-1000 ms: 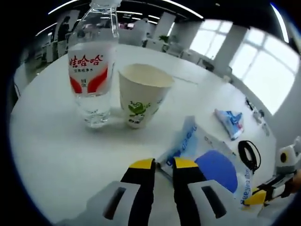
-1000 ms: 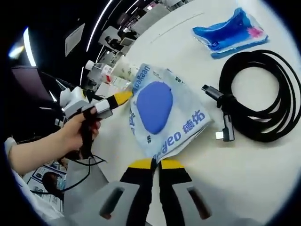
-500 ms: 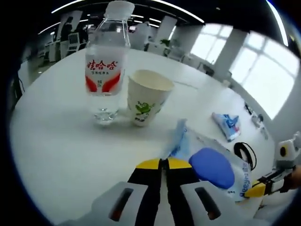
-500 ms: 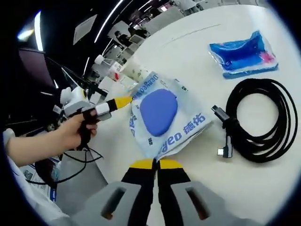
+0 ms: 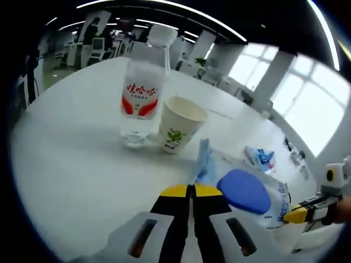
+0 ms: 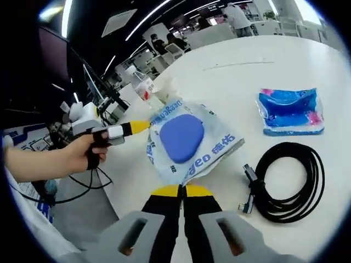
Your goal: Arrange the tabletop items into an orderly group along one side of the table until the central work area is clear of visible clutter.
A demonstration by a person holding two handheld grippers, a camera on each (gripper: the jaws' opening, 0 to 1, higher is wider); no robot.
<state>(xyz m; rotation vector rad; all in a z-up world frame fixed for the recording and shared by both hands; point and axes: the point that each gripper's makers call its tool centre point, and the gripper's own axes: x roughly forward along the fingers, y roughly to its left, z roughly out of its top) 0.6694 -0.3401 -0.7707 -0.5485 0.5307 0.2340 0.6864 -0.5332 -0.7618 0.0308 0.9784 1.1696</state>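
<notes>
A white wet-wipes pack (image 6: 189,143) with a blue oval lid (image 5: 244,190) hangs between both grippers above the white table (image 5: 71,164). My left gripper (image 5: 191,190) is shut on the pack's near edge, which stands up right at its yellow tips. My right gripper (image 6: 182,190) is shut on the opposite edge. In the right gripper view a hand holds the left gripper (image 6: 131,129) against the pack's left side. The right gripper (image 5: 299,215) pokes in at the right of the left gripper view. A clear water bottle (image 5: 143,104) and a paper cup (image 5: 181,125) stand side by side beyond the pack.
A blue plastic packet (image 6: 290,111) lies on the table right of the pack, and a coiled black cable (image 6: 288,181) lies nearer to me. The bottle (image 6: 143,87) and the cup (image 6: 163,87) stand close to the table's far edge. Office desks and windows lie behind.
The left gripper's jaws, apart a second ago, have shut on the pack's edge. Both views have drawn back and risen, so the pack, bottle and cup look smaller.
</notes>
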